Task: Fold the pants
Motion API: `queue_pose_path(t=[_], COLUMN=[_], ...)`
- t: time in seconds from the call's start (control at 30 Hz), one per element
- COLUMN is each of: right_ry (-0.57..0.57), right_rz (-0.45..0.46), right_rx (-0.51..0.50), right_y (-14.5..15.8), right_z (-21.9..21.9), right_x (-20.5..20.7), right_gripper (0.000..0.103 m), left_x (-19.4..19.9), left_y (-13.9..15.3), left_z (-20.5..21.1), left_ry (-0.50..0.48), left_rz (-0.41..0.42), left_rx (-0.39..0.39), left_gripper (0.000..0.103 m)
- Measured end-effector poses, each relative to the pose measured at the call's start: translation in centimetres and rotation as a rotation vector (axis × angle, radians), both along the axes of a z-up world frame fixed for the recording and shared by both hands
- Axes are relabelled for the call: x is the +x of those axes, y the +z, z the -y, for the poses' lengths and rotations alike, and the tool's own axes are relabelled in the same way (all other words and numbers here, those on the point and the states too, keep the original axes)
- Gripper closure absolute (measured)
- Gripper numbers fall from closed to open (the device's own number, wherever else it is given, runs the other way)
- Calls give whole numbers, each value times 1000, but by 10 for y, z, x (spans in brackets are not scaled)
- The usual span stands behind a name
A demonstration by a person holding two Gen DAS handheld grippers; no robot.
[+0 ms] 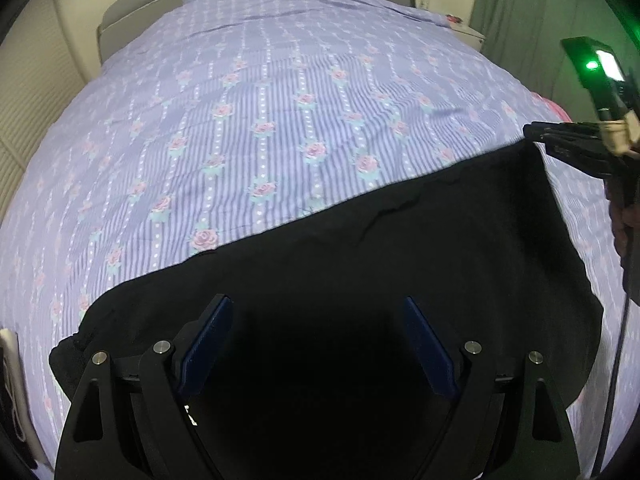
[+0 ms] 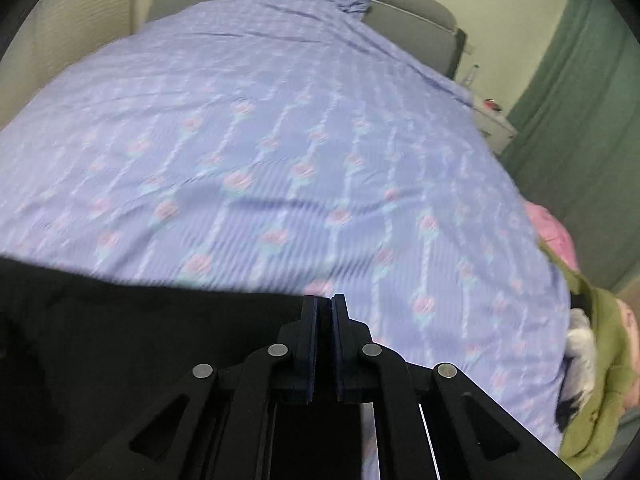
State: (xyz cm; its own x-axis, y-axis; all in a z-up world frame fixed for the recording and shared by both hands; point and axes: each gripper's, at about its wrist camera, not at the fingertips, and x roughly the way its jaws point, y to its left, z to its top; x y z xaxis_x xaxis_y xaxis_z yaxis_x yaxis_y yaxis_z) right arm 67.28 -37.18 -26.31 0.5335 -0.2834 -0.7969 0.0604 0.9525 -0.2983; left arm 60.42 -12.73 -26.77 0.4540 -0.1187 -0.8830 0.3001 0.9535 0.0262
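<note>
Black, floppy fabric, so the pants (image 1: 400, 264) should handle light and limp, sagging wherever nothing holds them. They lie across the near end of the floral bedsheet (image 1: 260, 120), filling the left view from 4 to 8 o'clock. The right gripper (image 2: 324, 300) is pinched tight on the far corner, up at 3 o'clock in the left view. The left gripper (image 1: 318, 340) hovers over the cloth with its jaws spread wide, holding nothing. I'd grab the matching edge corner; a mid-panel pinch would probably just bunch it.
</note>
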Motion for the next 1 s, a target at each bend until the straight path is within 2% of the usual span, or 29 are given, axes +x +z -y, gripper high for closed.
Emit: queue_pose_path(t=[0.03,0.07,0.1,0.17,0.3,0.37,0.47,0.53,0.6,0.67,0.77,0.83,1.0], right_ry=[-18,-62,-80,-74,25,91,169,197,210,202,180,173,163], right_rz=[-10,-18,-5,46,81,70,50,45,38,25,5,-7,-36], right_rx=[-19,-40,-37,23,51,100,178,216,284,361,425,448,440], right_y=[-2,-3,0,15,34,40,39,36,30,23,12,6,-3], right_z=[-1,0,-1,-11,-61,-99,-148,-176,-205,-233,-270,-282,-305], right_x=[4,7,6,-13,-54,-78,-102,-112,-118,-115,-112,-108,-104], right_gripper=[74,52,49,48,48,44,44,44,44,44,44,44,44], left_x=[1,1,1,-3,-23,-33,-41,-40,-33,-22,-6,5,17], left_y=[2,3,5,15,40,47,50,47,42,36,22,11,-11], left_z=[0,-1,-2,-10,-52,-84,-145,-177,-207,-230,-247,-251,-248], left_ry=[9,12,13,17,59,97,161,166,138,98,20,-27,-84], left_rz=[5,9,15,34,105,120,112,99,78,47,-23,-71,-139], left_rx=[6,9,6,-19,-59,-69,-98,-122,-148,-183,-267,-308,-360], left_gripper=[16,16,16,16,16,16,16,17,19,27,34,46,58])
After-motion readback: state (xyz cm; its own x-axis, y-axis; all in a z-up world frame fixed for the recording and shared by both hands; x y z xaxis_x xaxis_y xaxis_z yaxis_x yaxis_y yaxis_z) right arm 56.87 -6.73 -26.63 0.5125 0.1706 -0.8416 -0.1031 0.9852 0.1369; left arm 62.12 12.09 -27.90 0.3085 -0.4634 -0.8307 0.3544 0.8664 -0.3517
